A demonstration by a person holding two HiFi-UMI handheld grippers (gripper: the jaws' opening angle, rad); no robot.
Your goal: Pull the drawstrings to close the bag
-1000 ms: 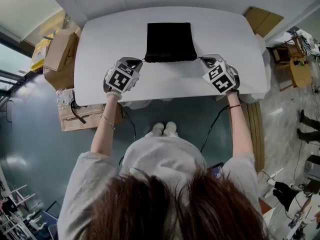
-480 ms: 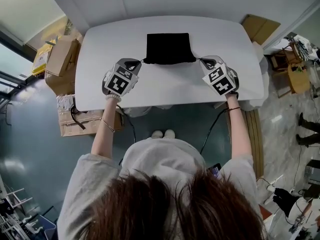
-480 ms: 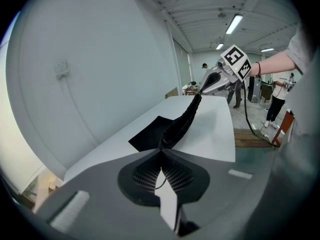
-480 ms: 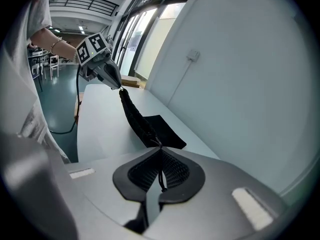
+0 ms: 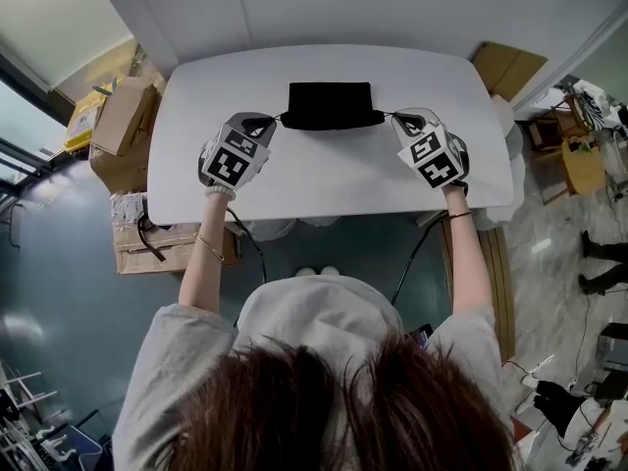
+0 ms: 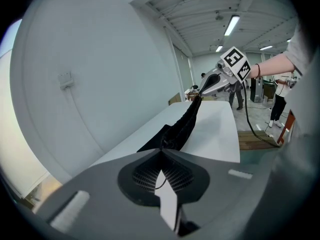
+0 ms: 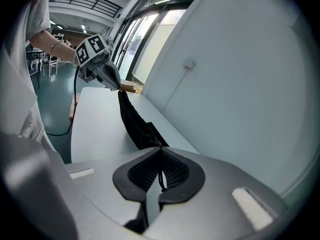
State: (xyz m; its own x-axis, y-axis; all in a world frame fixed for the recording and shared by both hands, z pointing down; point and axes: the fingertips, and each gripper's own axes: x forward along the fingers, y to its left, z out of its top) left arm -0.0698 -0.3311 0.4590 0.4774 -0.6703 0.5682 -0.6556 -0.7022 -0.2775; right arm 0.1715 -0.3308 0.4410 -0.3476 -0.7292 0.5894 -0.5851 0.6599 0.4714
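Black bag (image 5: pixel 330 105) is soft, light cloth, strung between both sets of jaws, just ahead of each, over the table (image 5: pixel 324 180). Likely best hold is the thin cords at the mouth corners.

Left gripper (image 5: pixel 269 123) jaws are clamped on the left drawstring (image 6: pixel 160 178), right gripper (image 5: pixel 397 118) jaws on the right drawstring (image 7: pixel 161 179). Arms are outstretched and spread, grippers tilted down.

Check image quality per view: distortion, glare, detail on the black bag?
Head view: sharp, evenly lit, bag a featureless black patch. Left gripper view: heavy fisheye, dark corners, ceiling light glaring. Right gripper view: same fisheye, windows blown out.
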